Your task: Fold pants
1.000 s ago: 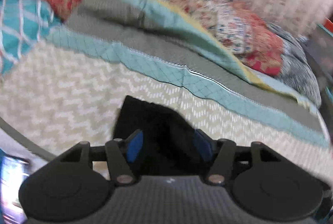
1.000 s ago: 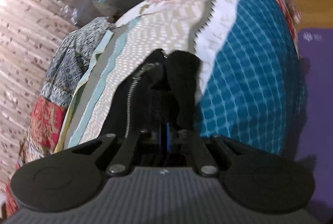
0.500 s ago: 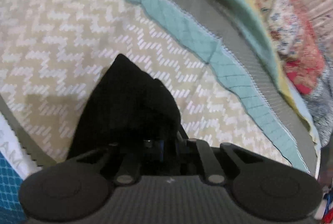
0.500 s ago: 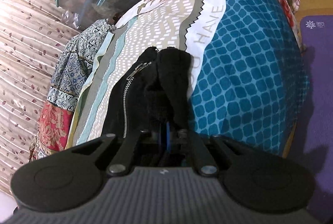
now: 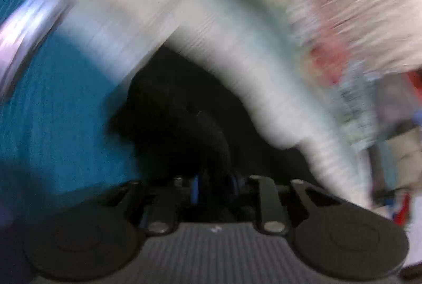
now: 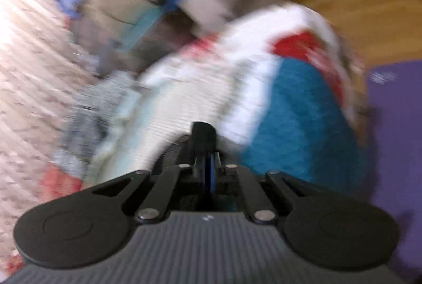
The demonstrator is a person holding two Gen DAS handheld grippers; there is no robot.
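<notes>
Left wrist view, heavily smeared by motion. Left gripper [image 5: 213, 182] drawn narrow, blue pads [image 5: 195, 189] close together with a bunch of black pants [image 5: 182, 123] pinched between them. Black cloth bulging up and forward from the fingertips, spreading toward the right side of the frame under a pale band of the quilt [image 5: 237, 52]. Teal patch of the quilt just to the left of the pants, touching their edge. Pale, cream stretch arcing above and to the right. Reddish and pinkish streaks further right, too blurred to name. Exact part of the pants held: cannot tell.

Right wrist view, also blurred, less so near the tool. Right gripper [image 6: 209, 173] pressed fully together, only a thin blue strip of pad [image 6: 211, 176] visible between the black fingers. Small dark tip of the pants [image 6: 202, 136] standing up just beyond the fingertips, with dark ribbed cloth running down the left of the fingers. Whether that cloth sits clamped between the pads or merely beside them: cannot tell with certainty, though no gap shows. Quilt [image 6: 303, 125] ahead, its teal panel to the right of the gripper, white and cream strips to the left, red patch near its far edge. Purple mat [image 6: 395, 139] along the right, on a wooden floor [image 6: 369, 15]. Striped pinkish fabric [image 6: 26, 86] filling the left. Cluttered pile beyond the quilt's far edge, indistinct.
</notes>
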